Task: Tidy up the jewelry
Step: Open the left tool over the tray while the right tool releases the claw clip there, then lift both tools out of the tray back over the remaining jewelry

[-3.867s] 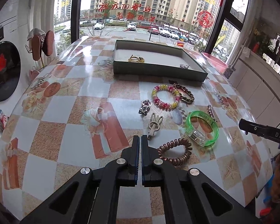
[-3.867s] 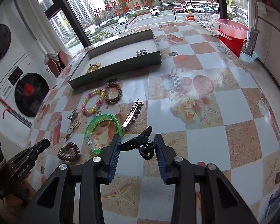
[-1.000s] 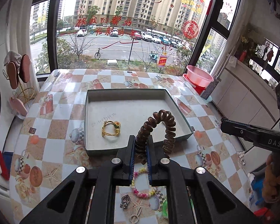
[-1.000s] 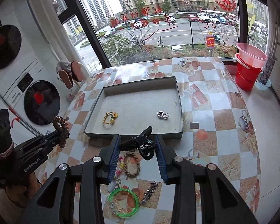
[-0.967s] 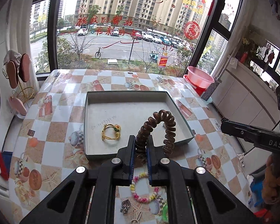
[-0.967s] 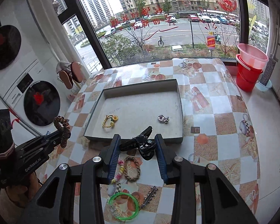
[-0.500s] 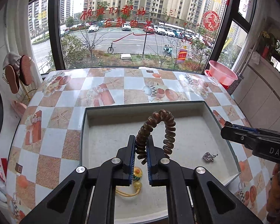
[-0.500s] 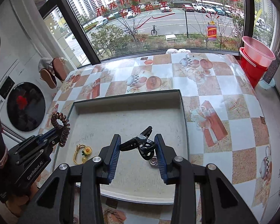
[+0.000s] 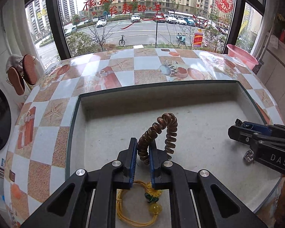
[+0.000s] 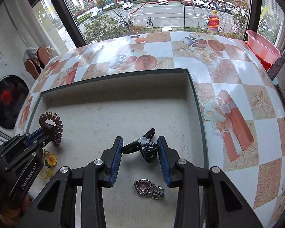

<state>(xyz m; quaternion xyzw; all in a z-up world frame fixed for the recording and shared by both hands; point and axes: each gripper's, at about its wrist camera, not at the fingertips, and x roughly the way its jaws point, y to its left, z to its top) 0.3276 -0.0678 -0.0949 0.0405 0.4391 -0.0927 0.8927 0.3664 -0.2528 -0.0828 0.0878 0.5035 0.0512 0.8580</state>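
Note:
My left gripper (image 9: 143, 150) is shut on a brown spiral hair tie (image 9: 157, 133), held upright over the grey tray (image 9: 180, 89); it also shows in the right wrist view (image 10: 52, 127). My right gripper (image 10: 140, 150) is shut on a black hair clip (image 10: 144, 146) over the tray's right half (image 10: 197, 102). A yellow cord bracelet (image 9: 138, 207) lies on the tray floor under my left gripper. A silver heart charm (image 10: 148, 187) lies on the tray floor under my right gripper.
The tray sits on a table with a checkered patterned cloth (image 9: 123, 70) by a large window. A pink basin (image 10: 262, 45) stands off the table's far right. Slippers hang on a rack (image 9: 19, 74) at the left.
Both grippers have moved forward and lower over the tray with their items still held. The tray now fills the views and the loose jewelry on the table is out of sight.

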